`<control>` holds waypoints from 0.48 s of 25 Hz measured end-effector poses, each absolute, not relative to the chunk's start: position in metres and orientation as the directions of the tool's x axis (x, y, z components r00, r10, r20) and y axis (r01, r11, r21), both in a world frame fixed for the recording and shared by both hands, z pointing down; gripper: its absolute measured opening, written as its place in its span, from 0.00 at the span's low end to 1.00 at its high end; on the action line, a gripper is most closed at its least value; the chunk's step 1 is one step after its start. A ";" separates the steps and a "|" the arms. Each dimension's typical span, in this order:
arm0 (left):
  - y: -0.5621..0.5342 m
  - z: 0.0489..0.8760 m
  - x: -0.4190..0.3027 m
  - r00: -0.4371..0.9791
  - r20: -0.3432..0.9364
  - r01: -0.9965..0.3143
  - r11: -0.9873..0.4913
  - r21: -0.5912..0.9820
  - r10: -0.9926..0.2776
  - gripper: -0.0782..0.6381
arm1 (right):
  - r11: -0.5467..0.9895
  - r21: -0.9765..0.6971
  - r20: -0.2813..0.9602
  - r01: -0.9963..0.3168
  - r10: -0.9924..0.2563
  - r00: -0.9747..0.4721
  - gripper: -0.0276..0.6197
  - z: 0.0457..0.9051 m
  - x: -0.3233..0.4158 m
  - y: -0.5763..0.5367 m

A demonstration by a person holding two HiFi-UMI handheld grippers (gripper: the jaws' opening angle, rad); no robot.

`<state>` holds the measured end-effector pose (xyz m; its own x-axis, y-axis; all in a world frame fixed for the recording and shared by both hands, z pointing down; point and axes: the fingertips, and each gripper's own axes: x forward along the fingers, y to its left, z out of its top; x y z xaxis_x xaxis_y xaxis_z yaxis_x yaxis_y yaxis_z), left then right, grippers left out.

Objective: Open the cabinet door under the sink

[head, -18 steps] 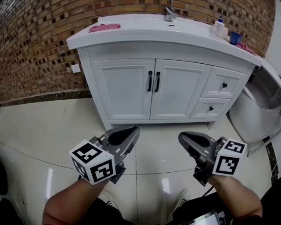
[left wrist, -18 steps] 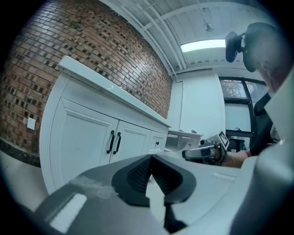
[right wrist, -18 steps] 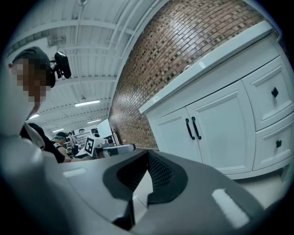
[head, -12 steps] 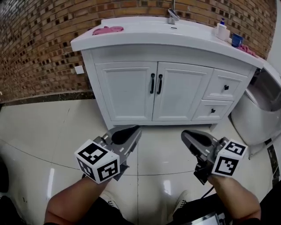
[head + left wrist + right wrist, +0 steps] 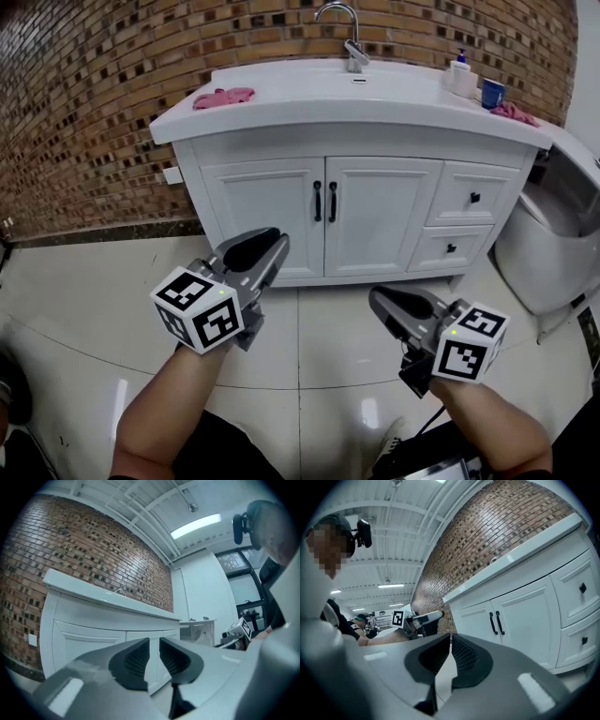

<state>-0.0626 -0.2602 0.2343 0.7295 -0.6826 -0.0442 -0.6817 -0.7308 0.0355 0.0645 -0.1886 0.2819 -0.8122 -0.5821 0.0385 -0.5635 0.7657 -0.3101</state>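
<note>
The white vanity cabinet has two closed doors under the sink, with a pair of black vertical handles at their meeting edge. My left gripper is held level in front of the left door, short of it, its jaws a narrow gap apart with nothing between them. My right gripper hangs lower and further back over the floor. In the right gripper view its jaws meet at the tips and are empty, and the handles show ahead to the right.
Two drawers with black knobs sit right of the doors. On the countertop are a faucet, a pink cloth, a soap bottle and a blue cup. A white fixture stands at the right. A brick wall runs behind, above glossy floor tiles.
The head view has tilted up, so the cabinet sits lower in frame. My left gripper has moved forward toward the left door. The right gripper has shifted slightly left.
</note>
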 end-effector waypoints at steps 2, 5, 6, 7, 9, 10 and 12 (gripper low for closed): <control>-0.273 0.226 -0.066 0.714 -0.036 -0.699 -0.715 0.024 -0.699 0.21 | 0.770 -0.312 0.035 -0.557 -0.577 -0.816 0.07 0.281 0.064 -0.189; -0.292 0.225 -0.068 0.689 0.008 -0.725 -0.689 0.010 -0.725 0.21 | 0.775 -0.310 0.034 -0.551 -0.570 -0.821 0.07 0.282 0.063 -0.189; -0.298 0.226 -0.066 0.683 0.026 -0.730 -0.683 0.003 -0.730 0.20 | 0.774 -0.309 0.037 -0.552 -0.571 -0.820 0.07 0.282 0.064 -0.189; -0.304 0.228 -0.062 0.679 0.043 -0.734 -0.680 -0.008 -0.733 0.20 | 0.773 -0.308 0.040 -0.554 -0.572 -0.819 0.07 0.283 0.064 -0.189; -0.316 0.233 -0.053 0.675 0.071 -0.734 -0.678 -0.025 -0.734 0.20 | 0.772 -0.306 0.046 -0.556 -0.572 -0.819 0.07 0.285 0.065 -0.189; -0.320 0.237 -0.048 0.675 0.082 -0.734 -0.679 -0.028 -0.733 0.20 | 0.773 -0.307 0.049 -0.555 -0.570 -0.820 0.07 0.286 0.065 -0.189; -0.329 0.245 -0.040 0.670 0.098 -0.737 -0.675 -0.028 -0.736 0.20 | 0.774 -0.309 0.054 -0.553 -0.567 -0.822 0.07 0.289 0.067 -0.189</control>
<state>-0.0400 -0.3293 0.2452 0.6701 -0.7358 0.0980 -0.7372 -0.6751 -0.0281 0.0665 -0.1891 0.2892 -0.8222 -0.5666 0.0538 -0.5533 0.7736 -0.3089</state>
